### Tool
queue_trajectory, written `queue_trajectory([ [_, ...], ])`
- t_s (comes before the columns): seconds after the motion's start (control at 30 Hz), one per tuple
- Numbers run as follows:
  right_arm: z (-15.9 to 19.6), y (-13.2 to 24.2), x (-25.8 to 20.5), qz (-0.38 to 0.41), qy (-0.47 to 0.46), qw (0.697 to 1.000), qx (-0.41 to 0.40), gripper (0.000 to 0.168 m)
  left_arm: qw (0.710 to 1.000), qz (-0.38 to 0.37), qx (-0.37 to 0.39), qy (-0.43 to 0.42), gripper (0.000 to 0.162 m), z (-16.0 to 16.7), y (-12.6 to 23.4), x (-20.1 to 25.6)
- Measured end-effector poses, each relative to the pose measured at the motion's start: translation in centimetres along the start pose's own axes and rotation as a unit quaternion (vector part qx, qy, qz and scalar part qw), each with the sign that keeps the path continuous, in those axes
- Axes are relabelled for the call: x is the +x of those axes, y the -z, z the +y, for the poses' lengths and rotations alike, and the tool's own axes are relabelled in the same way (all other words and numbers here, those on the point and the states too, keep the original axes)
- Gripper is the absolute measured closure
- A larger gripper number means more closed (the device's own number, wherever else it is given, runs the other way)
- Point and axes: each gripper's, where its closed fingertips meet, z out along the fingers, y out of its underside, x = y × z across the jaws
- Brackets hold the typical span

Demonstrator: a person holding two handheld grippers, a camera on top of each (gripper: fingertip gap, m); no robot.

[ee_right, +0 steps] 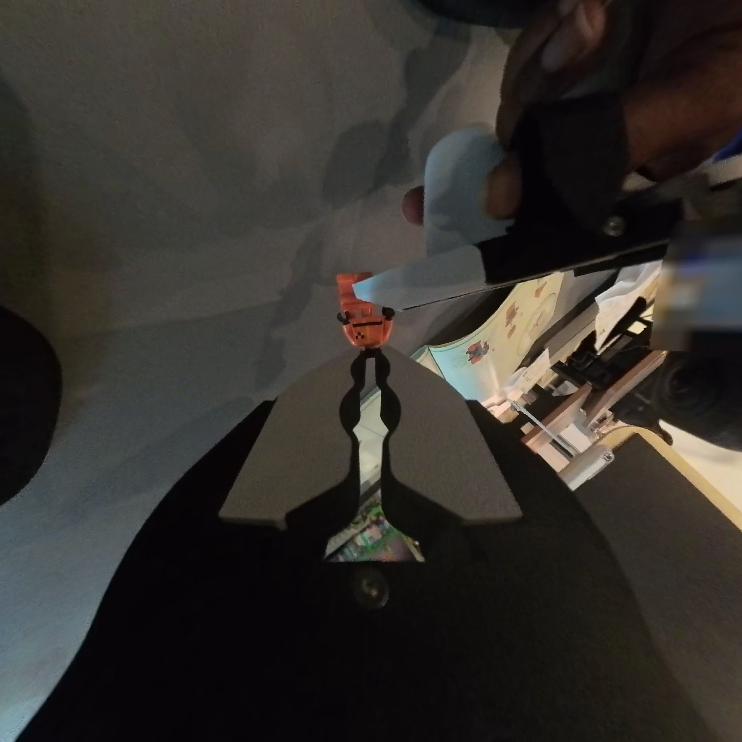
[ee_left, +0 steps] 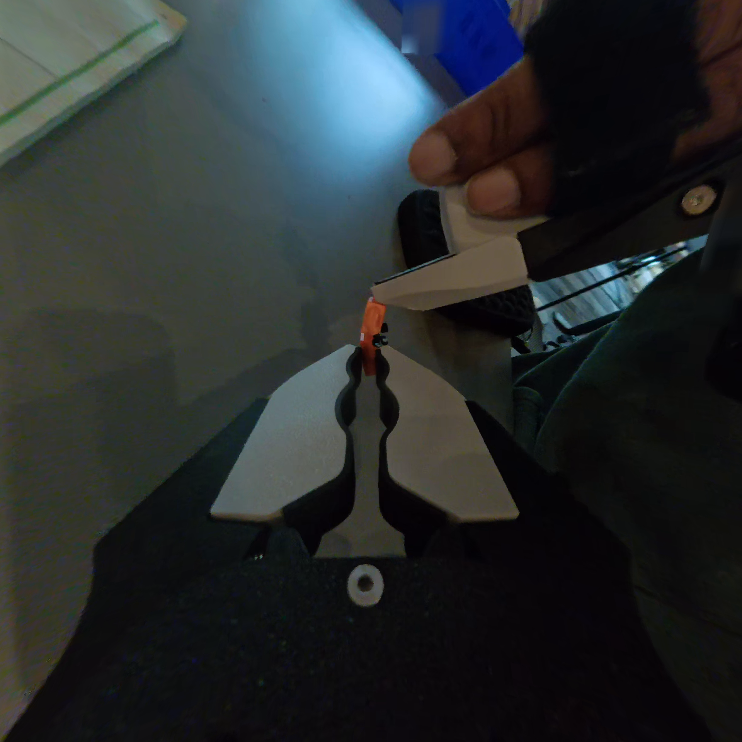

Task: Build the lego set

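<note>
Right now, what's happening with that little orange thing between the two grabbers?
A person is holding a two-finger gripper in each hand and working on a small orange lego figure in mid-air. The left gripper pinches one end of it. The right gripper grips the figure at its other end. So both grippers are shut on the same piece, apparently pressing or pulling its parts. A hand shows on the far gripper. A printed booklet lies in the background.

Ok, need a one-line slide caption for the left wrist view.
Left tongs pinch one end of the orange lego figure while the right tongs meet its other end.
</note>
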Motion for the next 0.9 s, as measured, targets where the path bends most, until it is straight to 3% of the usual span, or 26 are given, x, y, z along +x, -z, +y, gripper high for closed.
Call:
queue_trajectory([
  [0.57, 0.1, 0.4, 0.3, 0.018, 0.010, 1.000, -0.010, 0.164, 0.998, 0.041, 0.022, 0.033, 0.156, -0.5, 0.5, 0.5],
  [0.9, 0.3, 1.5, 1.0, 0.028, -0.022, 0.999, 0.011, 0.164, 0.997, 0.013, 0.063, -0.038, 0.156, -1.5, 1.0, 0.8],
])
